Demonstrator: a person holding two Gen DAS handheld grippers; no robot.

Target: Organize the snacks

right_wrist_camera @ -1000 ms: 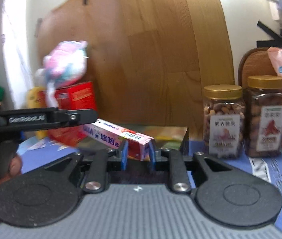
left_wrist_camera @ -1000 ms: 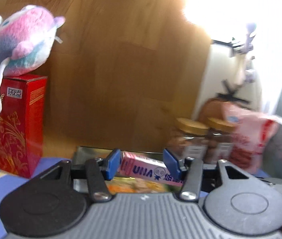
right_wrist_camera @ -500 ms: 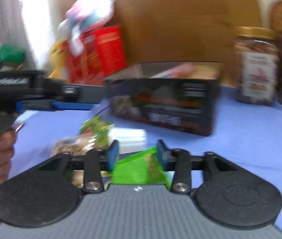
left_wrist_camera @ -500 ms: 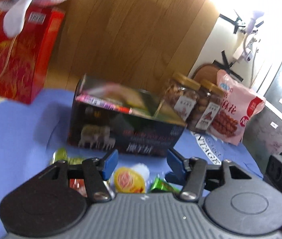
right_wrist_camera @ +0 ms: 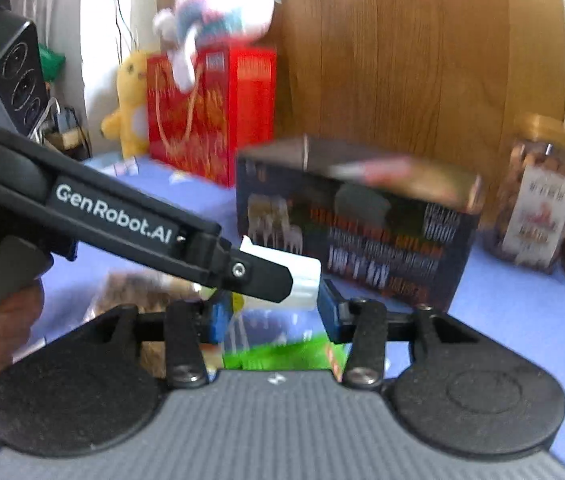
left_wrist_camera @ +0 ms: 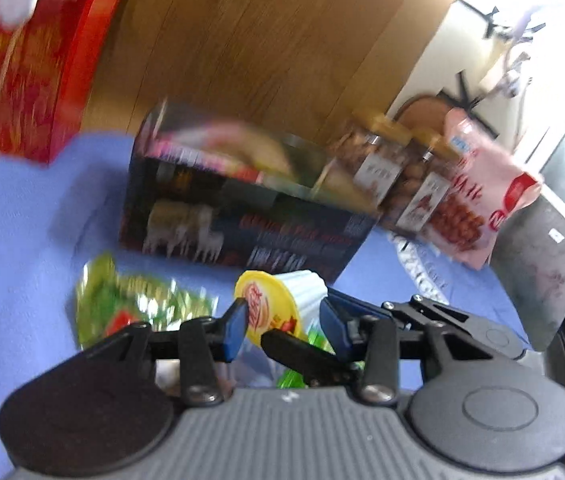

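Note:
A white jelly cup with a yellow lid point(left_wrist_camera: 278, 300) lies on its side on the blue cloth, in front of the dark open box point(left_wrist_camera: 242, 216). My left gripper point(left_wrist_camera: 282, 322) is open with the cup between its blue pads. My right gripper point(right_wrist_camera: 270, 312) is open just behind the same white cup point(right_wrist_camera: 302, 276), and the left gripper's finger point(right_wrist_camera: 258, 276) crosses in front of it. A pink packet point(right_wrist_camera: 374, 170) lies inside the box point(right_wrist_camera: 362, 224). A green packet point(right_wrist_camera: 286, 354) lies under the right gripper. Both views are blurred.
A shiny green snack bag point(left_wrist_camera: 130, 304) lies left of the cup. A red gift box point(right_wrist_camera: 210, 116) with a plush toy point(right_wrist_camera: 222, 8) stands at the back left. Two nut jars point(left_wrist_camera: 394, 172) and a pink snack bag point(left_wrist_camera: 478, 200) stand right of the dark box.
One second ago both grippers held the pink packet over the box; it now lies in the box. Both grippers have dropped to the cloth and come around the white jelly cup.

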